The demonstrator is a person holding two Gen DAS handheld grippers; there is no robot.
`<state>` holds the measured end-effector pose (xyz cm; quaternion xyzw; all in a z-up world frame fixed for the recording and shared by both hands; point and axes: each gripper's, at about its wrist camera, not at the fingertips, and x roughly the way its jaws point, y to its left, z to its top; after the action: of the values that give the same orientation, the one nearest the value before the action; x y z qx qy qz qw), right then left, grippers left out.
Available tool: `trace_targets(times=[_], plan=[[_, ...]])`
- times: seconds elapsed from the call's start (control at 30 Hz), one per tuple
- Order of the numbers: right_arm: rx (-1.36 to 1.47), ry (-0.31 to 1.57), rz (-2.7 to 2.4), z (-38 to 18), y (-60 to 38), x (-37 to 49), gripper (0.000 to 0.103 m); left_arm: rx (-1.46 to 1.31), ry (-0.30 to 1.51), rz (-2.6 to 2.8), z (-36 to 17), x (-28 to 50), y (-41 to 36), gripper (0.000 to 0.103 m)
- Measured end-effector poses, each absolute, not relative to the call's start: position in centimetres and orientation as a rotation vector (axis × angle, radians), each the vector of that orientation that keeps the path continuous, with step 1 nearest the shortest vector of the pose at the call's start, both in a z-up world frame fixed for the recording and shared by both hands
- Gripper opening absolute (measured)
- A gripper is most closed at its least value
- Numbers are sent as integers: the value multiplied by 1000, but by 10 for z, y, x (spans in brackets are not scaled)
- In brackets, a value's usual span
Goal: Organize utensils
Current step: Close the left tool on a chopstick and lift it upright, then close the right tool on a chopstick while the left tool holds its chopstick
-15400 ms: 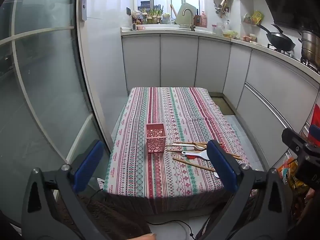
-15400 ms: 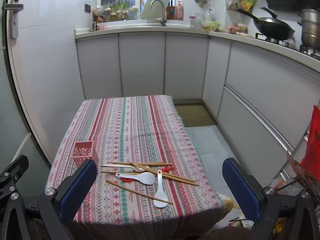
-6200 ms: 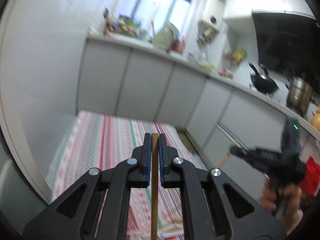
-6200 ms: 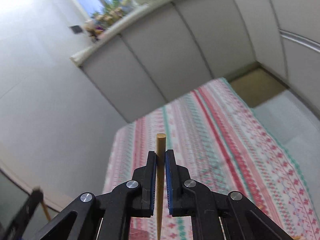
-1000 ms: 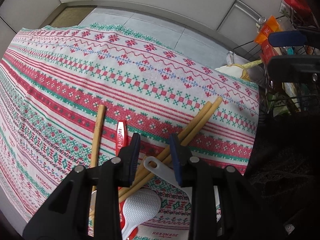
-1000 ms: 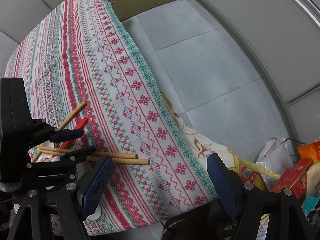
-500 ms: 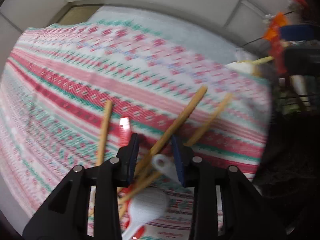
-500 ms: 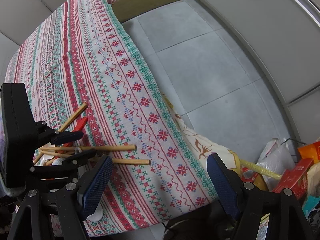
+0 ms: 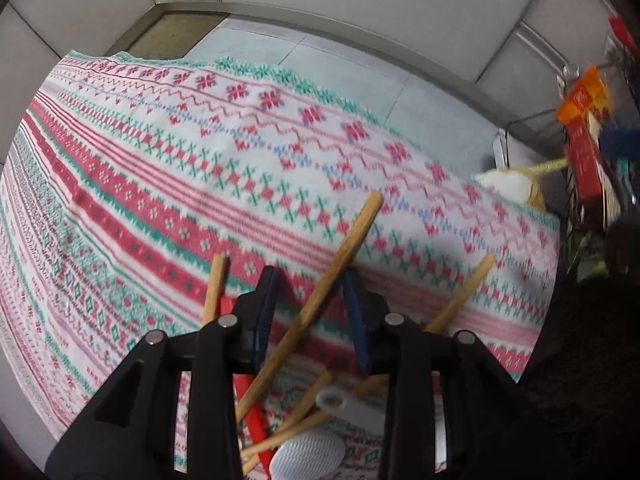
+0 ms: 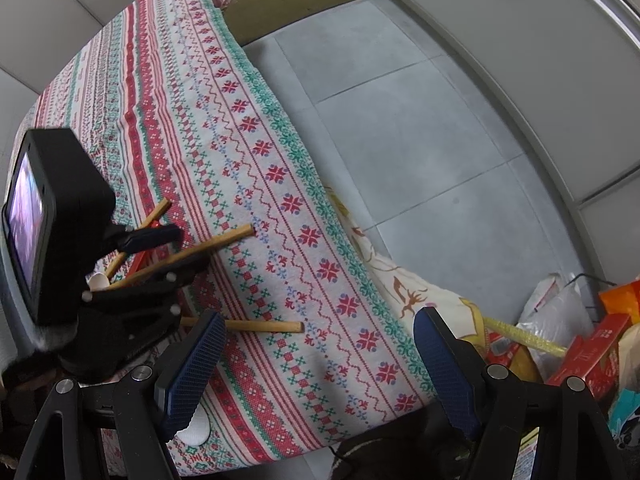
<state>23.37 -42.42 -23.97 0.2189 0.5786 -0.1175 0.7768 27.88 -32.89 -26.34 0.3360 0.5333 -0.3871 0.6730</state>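
Wooden chopstick (image 9: 332, 276) slants up between the left gripper (image 9: 312, 300) fingers, which stand parted around it, over the utensil pile (image 9: 312, 432) on the worktop (image 9: 160, 184). Right gripper (image 10: 320, 344) fingers gape wide, holding nothing.

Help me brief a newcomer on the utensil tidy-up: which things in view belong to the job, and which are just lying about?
Job:
- wooden chopsticks, one between the left gripper fingers
- white spoon
- red utensil

Lying about:
- patterned tablecloth
- red box
- plastic bag
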Motion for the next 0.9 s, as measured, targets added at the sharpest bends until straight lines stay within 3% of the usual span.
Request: trace_targets(times=[0.07, 0.1, 0.3, 0.57, 0.73, 0.9], plan=[[484, 1253, -258, -241, -427, 234, 82, 746, 1192, -875, -262, 283, -333, 32], [494, 1252, -262, -241, -429, 233, 82, 737, 1187, -881, -260, 281, -336, 17], [547, 1264, -261, -249, -434, 234, 82, 715, 1134, -825, -245, 291, -353, 9], [764, 1305, -205, -282, -423, 238, 81, 611, 961, -771, -179, 294, -305, 8], [877, 1359, -242, -312, -410, 246, 62, 549, 877, -753, -150, 278, -270, 8], [821, 1339, -370, -318, -401, 259, 55, 447, 819, -749, -126, 259, -232, 8]])
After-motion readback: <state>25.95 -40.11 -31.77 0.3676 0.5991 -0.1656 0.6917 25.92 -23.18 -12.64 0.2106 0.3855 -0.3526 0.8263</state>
